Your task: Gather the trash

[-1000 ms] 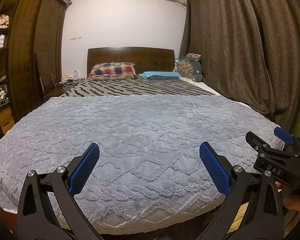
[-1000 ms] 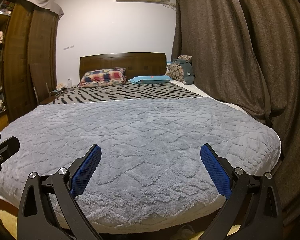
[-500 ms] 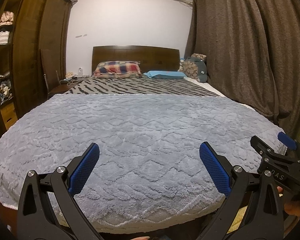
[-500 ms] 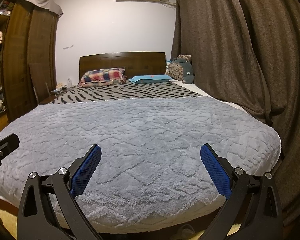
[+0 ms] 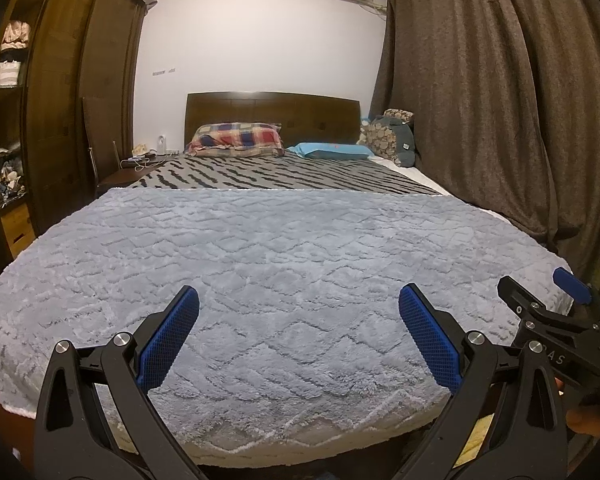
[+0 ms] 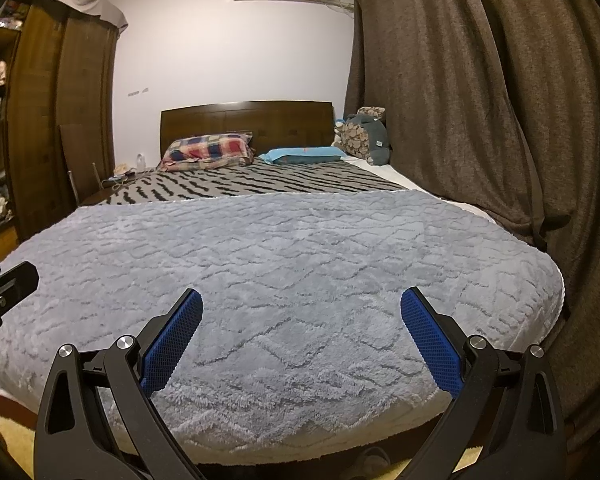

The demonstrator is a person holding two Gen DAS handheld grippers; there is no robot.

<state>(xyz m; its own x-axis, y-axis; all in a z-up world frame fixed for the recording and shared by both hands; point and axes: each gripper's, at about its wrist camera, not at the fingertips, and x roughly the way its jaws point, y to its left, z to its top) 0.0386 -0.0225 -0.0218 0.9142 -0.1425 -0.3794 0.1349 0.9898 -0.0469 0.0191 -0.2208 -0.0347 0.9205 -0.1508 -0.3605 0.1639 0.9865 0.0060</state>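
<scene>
Grey plush blanket [image 5: 292, 264] spread over the bed's foot. Left hand-held gripper [image 5: 298, 336] and right hand-held gripper [image 6: 300, 338] both spread wide, empty, above that blanket's near edge.

Small loose things [image 5: 142, 152] are lying on the dark bedside table [image 5: 118, 178], left of the headboard [image 5: 272, 114]: a pale crumpled lump [image 5: 140, 149], a white bottle [image 5: 162, 144], and thin cords. They are sitting close together and are too small to tell whether any is trash.
</scene>
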